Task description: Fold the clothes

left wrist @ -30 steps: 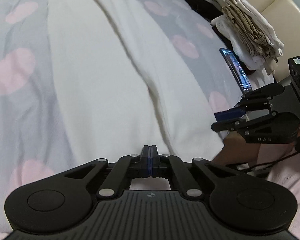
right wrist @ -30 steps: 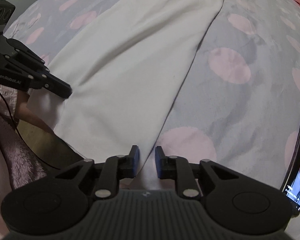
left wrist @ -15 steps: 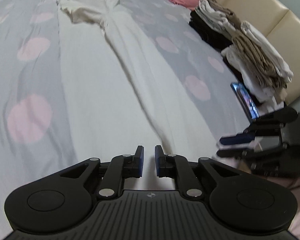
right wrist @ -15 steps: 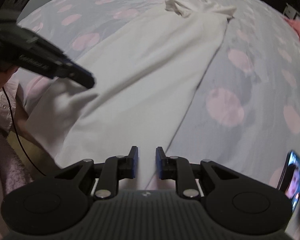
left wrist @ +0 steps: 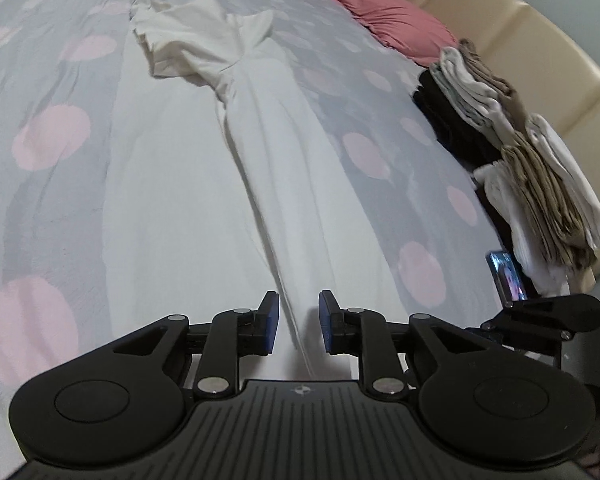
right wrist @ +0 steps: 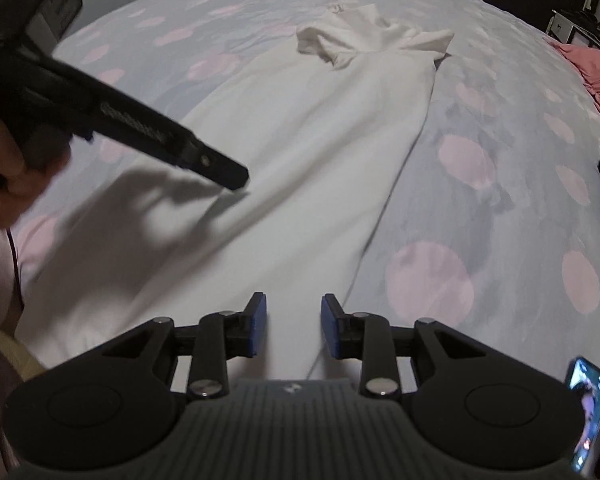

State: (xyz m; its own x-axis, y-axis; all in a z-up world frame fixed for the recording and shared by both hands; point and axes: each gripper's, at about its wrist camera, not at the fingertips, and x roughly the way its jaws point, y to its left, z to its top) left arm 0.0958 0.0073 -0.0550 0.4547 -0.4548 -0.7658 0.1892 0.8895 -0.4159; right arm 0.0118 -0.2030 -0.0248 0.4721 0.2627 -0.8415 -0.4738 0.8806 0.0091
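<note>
The left hand-held gripper [left wrist: 296, 322] hovers, jaws apart and empty, over the white dress [left wrist: 204, 184] lying lengthwise on the bed [left wrist: 48, 92]. The right hand-held gripper [right wrist: 293, 330] hovers likewise. Folding seems unstarted; next likely means gripping the near hem.

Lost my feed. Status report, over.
Left gripper open, right gripper open, both empty. White dress flat on bed, unfolded. Phone beside hem.

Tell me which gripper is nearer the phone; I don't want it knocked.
Right. The right gripper hovers over the dress hem with the phone just off its right side. The left gripper sits further left, beyond the right one.
</note>
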